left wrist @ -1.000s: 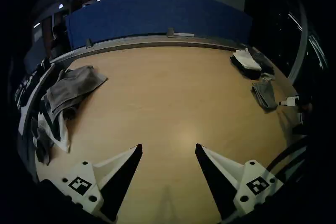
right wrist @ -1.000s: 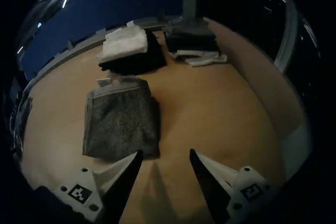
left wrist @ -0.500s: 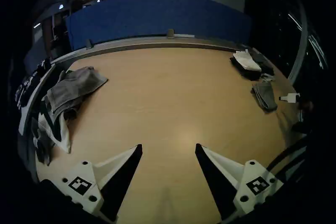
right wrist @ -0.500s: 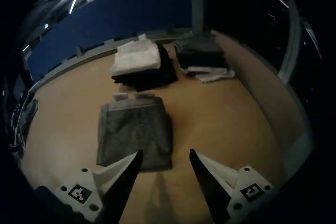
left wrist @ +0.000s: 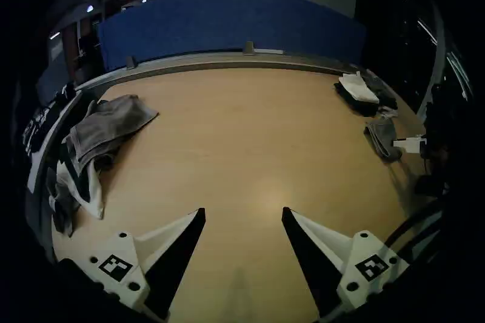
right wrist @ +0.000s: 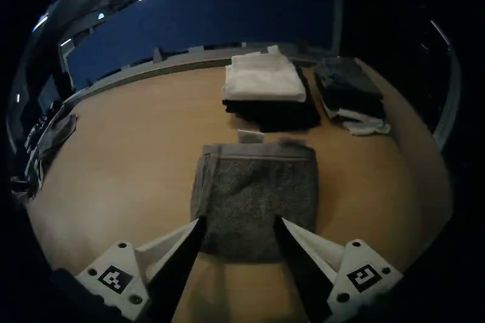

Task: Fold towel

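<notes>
The folded grey terry towel lies flat on the light wooden table, just in front of a stack of folded white and black towels. The right gripper is spread wide, its tips over the towel's near edge; whether they touch it I cannot tell. The left gripper, likewise spread, hangs above the tabletop, a heap of crumpled grey and white cloths off to its left.

We see our gripper, jaws apart, at a folded grey towel's near edge; a white-topped stack sits at 12 o'clock.
</notes>
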